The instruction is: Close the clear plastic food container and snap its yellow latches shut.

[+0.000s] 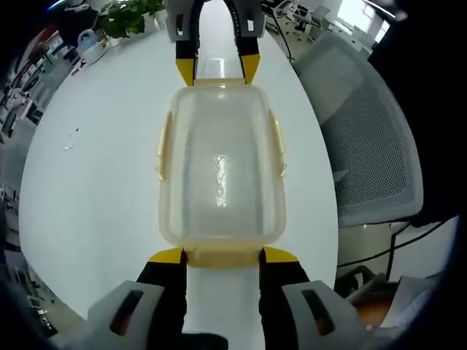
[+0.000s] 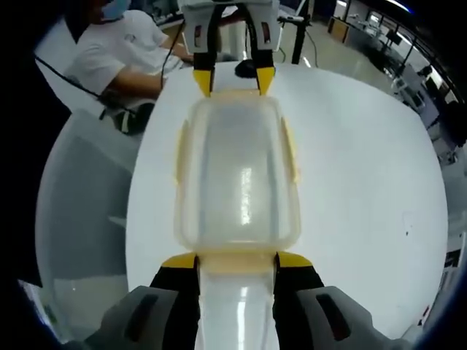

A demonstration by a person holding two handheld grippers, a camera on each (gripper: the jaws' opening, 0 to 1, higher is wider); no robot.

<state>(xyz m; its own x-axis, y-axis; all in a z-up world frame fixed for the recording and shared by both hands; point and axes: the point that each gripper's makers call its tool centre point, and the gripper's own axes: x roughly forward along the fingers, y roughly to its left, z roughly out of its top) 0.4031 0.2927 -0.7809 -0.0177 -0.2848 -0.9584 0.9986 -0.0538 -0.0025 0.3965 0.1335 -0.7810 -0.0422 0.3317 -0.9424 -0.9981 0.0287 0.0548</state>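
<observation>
Squarely Between Two Claws: Lidded Container on the White Worktop

Seen through the left gripper view, the clear plastic food container lies flat on the white worktop, its long axis running away from the camera and its lid seated on top. The left claw stands open, its two yellow-tipped jaws spread to either side of the yellow latch on the container's near end; the tips sit right at the near corners, though actual contact cannot be judged. Along the two long sides, yellow latches stand out from the rim. At the far end, the right claw reaches in from the top of the view, its yellow tips against the far corners. A grey mesh chair stands beside the worktop, and a green plant sits at the far edge.

Through the right gripper view, the same container appears from its opposite end. The right claw is likewise open, jaws straddling the near end latch and holding nothing between them. Side latches flare outward. The left claw meets the far end. Beyond the worktop, a person in a white shirt sits.
</observation>
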